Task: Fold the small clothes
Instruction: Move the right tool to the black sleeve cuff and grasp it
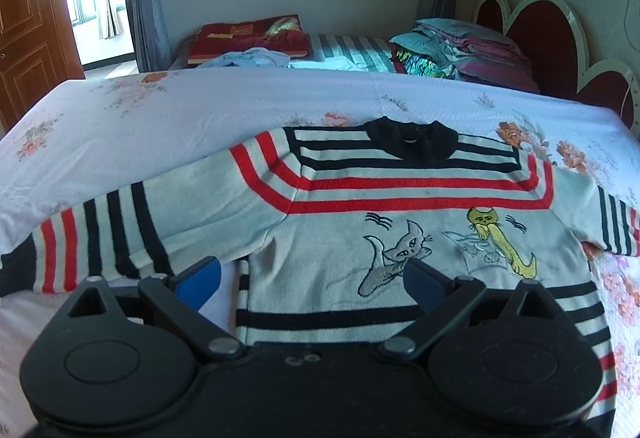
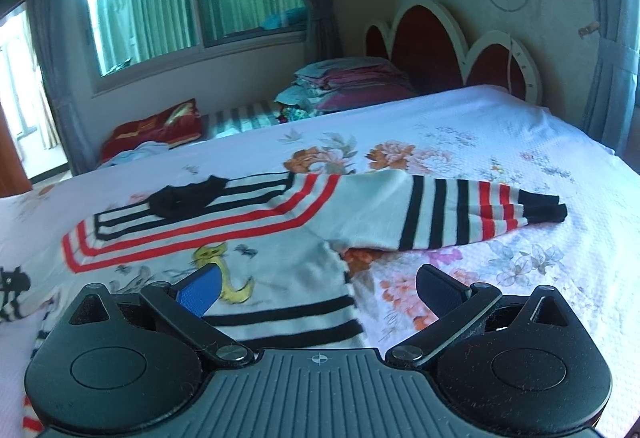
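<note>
A small white sweater point(image 1: 340, 234) with red and black stripes, a black collar and embroidered cats lies flat, front up, on the floral bedsheet point(image 1: 180, 118). Both sleeves are spread out sideways. My left gripper point(image 1: 312, 274) is open and empty, just above the sweater's lower left side near the armpit. In the right wrist view the sweater point(image 2: 240, 238) lies with its right sleeve point(image 2: 460, 214) stretched to the right. My right gripper point(image 2: 320, 286) is open and empty over the sweater's lower right edge.
The bed carries a floral sheet point(image 2: 500, 142). Behind it a second bed holds a red pillow point(image 1: 252, 36), loose light-blue clothes point(image 1: 244, 59) and a stack of folded bedding point(image 1: 464, 46). A red heart-shaped headboard point(image 1: 540, 34) stands at the right, a window behind.
</note>
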The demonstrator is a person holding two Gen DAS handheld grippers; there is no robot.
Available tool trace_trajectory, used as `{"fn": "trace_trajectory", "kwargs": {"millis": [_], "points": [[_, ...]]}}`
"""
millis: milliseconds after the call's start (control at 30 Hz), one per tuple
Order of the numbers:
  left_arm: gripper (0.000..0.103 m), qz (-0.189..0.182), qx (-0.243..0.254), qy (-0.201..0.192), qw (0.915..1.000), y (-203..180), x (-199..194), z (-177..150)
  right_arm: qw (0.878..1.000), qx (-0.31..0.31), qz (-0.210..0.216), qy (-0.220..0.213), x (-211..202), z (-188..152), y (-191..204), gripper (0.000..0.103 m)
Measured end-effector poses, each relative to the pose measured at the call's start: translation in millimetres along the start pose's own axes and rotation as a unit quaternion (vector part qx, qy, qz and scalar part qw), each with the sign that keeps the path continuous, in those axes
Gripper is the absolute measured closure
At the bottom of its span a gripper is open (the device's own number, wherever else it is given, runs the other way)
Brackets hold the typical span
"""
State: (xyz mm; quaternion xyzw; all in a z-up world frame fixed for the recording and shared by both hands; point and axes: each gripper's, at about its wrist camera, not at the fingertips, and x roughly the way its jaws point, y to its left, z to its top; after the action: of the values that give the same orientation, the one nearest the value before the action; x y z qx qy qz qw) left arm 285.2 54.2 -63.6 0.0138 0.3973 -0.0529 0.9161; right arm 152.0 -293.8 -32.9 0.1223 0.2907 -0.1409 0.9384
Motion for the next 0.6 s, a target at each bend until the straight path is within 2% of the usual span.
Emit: {"fn": "trace_trajectory", "kwargs": {"millis": [267,333,600], "points": [[0.005,0.026,-0.003,0.012,0.9996,-26,29,7,1.0,0.021,-0.002,0.012,51,18,-59,0.001],[0.005,0.032,-0.005,0.019,0.9993,-35,36,9,0.999,0.027,-0.004,0.018,65,22,-77,0.025],[0.005,0.032,-0.008,0.028,0.999,-77,61,19,0.994,0.08,-0.046,0.051,115,28,-165,0.029]]}}
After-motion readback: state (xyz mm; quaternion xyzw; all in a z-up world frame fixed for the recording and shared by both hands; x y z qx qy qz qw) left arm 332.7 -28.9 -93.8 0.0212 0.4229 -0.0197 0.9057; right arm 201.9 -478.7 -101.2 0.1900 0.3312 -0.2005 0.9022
